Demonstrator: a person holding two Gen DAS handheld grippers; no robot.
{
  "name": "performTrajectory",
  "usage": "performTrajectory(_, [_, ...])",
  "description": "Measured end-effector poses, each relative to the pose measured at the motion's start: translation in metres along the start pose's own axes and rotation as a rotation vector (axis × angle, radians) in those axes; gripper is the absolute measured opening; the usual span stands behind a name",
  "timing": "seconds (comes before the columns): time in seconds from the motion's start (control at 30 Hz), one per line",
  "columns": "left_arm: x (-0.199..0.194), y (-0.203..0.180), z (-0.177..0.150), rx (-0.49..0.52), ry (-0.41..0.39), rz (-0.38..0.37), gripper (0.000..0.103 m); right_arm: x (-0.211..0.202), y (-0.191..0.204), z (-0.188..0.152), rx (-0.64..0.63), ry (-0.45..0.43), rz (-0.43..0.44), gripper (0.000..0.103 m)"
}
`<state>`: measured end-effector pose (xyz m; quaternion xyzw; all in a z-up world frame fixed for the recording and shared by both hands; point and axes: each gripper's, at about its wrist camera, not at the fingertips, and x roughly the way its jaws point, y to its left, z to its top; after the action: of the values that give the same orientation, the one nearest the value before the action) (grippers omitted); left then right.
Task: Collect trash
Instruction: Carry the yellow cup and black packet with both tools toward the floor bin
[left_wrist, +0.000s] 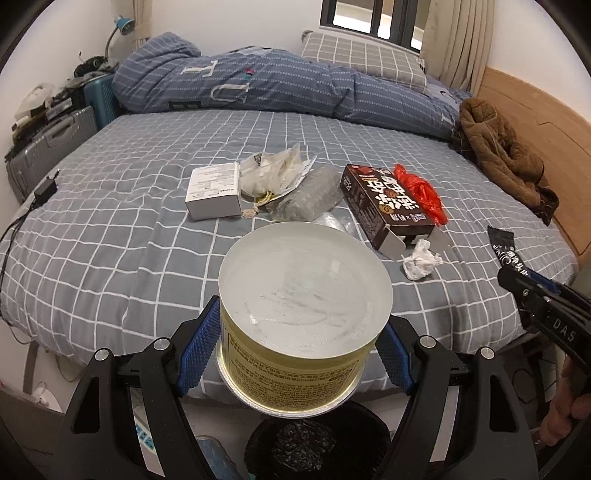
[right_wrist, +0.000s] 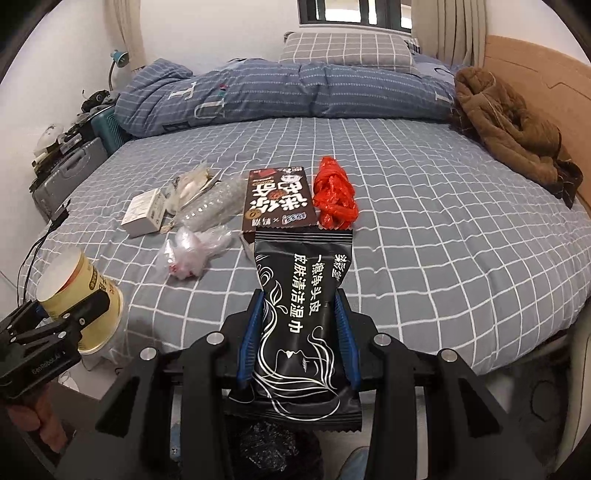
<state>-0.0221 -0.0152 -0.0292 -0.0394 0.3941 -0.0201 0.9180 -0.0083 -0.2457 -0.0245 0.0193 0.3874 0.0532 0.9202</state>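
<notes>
On the left, the left gripper (left_wrist: 299, 343) stands wide and its blue pads press both sides of a yellow paper cup (left_wrist: 303, 314), held just above the near edge of the bed (left_wrist: 110, 184). A black bin (left_wrist: 314, 443) is below the cup. On the bed lie, from left to right, a white box (left_wrist: 213, 190), a crumpled white bag (left_wrist: 275, 173), a clear plastic bottle (left_wrist: 310, 194), a dark brown carton (left_wrist: 384, 203), a red plastic bag (left_wrist: 419, 192) touching the carton, and a ball of tissue (left_wrist: 421, 262) near the carton. On the right, the right gripper (right_wrist: 300, 339) is partly closed and holds a black wet-wipe packet (right_wrist: 303, 314) over the bed edge.
</notes>
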Motion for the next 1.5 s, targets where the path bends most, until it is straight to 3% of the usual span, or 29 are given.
performTrajectory(1.0, [-0.035,0.002,-0.074,-0.012,0.085,-0.017,0.076,-0.037,0.035,-0.079,-0.041,0.061,0.05,0.036])
performTrajectory(1.5, [-0.063,0.01,-0.104,-0.027,0.109,0.0,0.076,-0.056,0.053,-0.101,-0.046,0.078,0.065,0.036])
